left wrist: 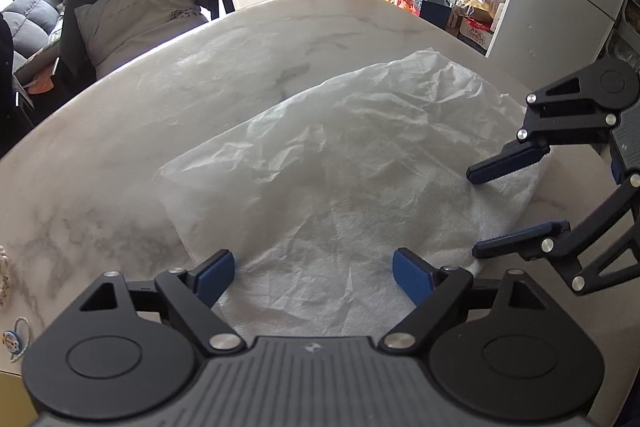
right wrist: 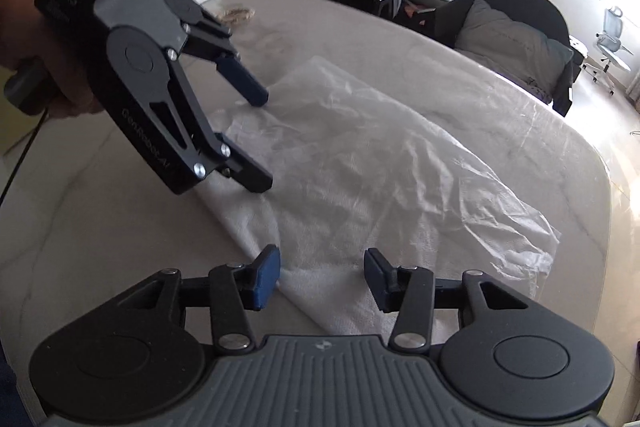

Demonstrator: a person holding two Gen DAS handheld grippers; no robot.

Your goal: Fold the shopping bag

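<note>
— From my screen the shopping bag [left wrist: 340, 163] reads white, crinkled, with a fine dotted weave. Agree?

— Yes. I see the surface [left wrist: 120, 155] as pale marble with grey veins. Each hand-held gripper, left [left wrist: 314, 277] and right [right wrist: 320, 277], is black with blue pads [left wrist: 216, 277].

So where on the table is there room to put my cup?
The table is bare beyond the bag, toward the chair, and along its left side. It is crowded near you: both tools, left tool and right tool, hang open over the bag's near end. In the right view, small things sit at the far left edge.
</note>
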